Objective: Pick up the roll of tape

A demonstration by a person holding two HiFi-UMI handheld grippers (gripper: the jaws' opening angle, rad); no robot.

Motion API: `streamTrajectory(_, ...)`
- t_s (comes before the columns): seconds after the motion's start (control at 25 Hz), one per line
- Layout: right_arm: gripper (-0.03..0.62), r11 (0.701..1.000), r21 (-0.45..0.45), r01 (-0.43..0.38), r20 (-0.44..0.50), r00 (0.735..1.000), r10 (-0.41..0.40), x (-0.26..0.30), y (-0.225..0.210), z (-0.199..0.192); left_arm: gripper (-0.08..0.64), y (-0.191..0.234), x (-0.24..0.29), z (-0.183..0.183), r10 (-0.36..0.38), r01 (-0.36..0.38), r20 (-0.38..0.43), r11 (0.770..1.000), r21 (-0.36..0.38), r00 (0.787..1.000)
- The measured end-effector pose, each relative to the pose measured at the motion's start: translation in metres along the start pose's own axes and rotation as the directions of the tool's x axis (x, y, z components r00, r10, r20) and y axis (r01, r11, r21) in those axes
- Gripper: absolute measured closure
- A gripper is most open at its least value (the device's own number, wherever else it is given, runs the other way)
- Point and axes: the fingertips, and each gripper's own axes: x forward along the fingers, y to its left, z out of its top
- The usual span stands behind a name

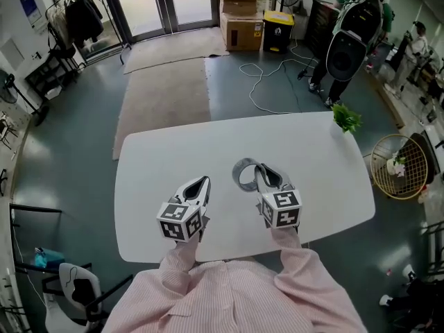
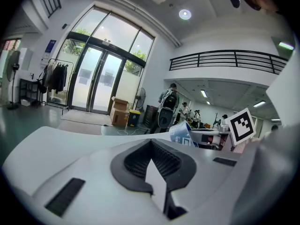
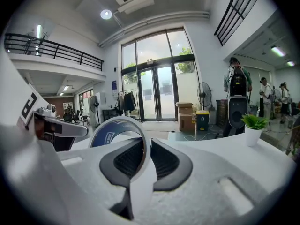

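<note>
Right gripper clamped roll of tape above white table; left gripper alongside, jaws closed, empty.

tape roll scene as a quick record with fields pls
right tool: shut on the roll of tape, the ring's wall pinched between its pads
left tool: jaws together, nothing between them
table: white, below both tools
potted plant: at the table's far right corner
task state: roll gripped; cannot tell whether it is clear of the table
</note>
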Motion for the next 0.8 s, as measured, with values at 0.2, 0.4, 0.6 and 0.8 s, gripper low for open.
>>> streamTrajectory(0.2,0.535,1.000,-0.014,-0.011,0.117,0.993,0.012,-0.018,0.009,0.032,0.558,-0.003,-0.014,0.021,0.002,-0.004,0.062,1.000,0.026,0.998)
streamTrajectory(0.4,0.535,1.000,-0.022,-0.010,0.214,0.977,0.015,-0.037,0.012,0.059,0.560,-0.009,-0.028,0.043,0.009,-0.016,0.127,0.998,0.054,0.992)
streamTrajectory(0.6,0.535,1.000,-0.022,0.002,0.284,0.959,0.005,-0.055,0.015,0.081,0.560,-0.012,-0.043,0.064,0.009,-0.021,0.181,0.998,0.067,0.983)
streamTrajectory(0.8,0.535,1.000,-0.028,0.011,0.342,0.940,-0.001,-0.072,0.012,0.094,0.560,-0.020,-0.053,0.074,0.012,-0.031,0.224,0.996,0.081,0.975)
